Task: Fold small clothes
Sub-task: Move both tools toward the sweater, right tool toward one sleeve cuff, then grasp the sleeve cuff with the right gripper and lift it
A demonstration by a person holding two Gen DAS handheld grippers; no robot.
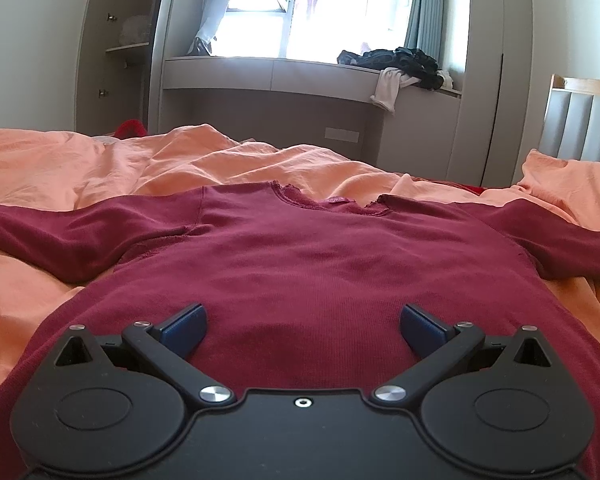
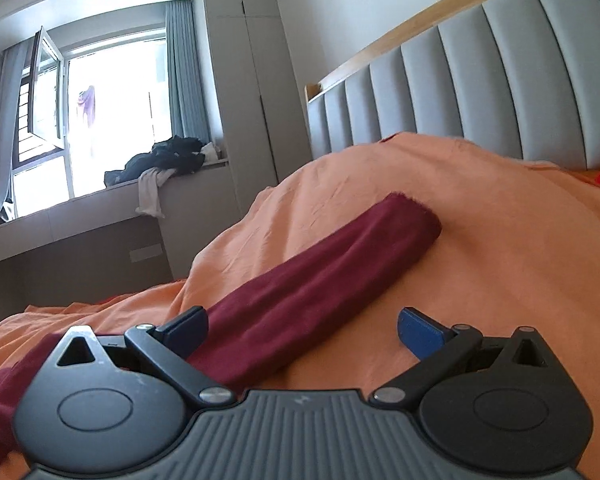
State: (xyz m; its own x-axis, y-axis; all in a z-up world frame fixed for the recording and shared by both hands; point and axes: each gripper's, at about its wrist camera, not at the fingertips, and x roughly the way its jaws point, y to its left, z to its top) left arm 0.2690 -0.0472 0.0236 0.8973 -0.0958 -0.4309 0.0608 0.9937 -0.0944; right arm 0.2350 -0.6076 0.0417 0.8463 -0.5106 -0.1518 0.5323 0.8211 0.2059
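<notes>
A dark red long-sleeved top point(image 1: 300, 256) lies spread flat on the orange bedcover point(image 1: 80, 168), neckline far, both sleeves stretched out sideways. My left gripper point(image 1: 303, 330) is open, hovering low over the top's lower body, holding nothing. In the right wrist view, one sleeve point(image 2: 320, 280) of the top runs from the near left up to its cuff point(image 2: 412, 216) on the orange bedcover point(image 2: 480, 260). My right gripper point(image 2: 302, 332) is open over the near part of that sleeve; its left finger point(image 2: 188, 330) is beside the cloth, and it holds nothing.
A padded grey headboard point(image 2: 480, 80) stands behind the sleeve side of the bed. A window bench point(image 1: 280, 72) with a heap of dark and white clothes point(image 1: 404, 64) lies beyond the bed. Tall cupboards point(image 2: 252, 80) stand beside the window.
</notes>
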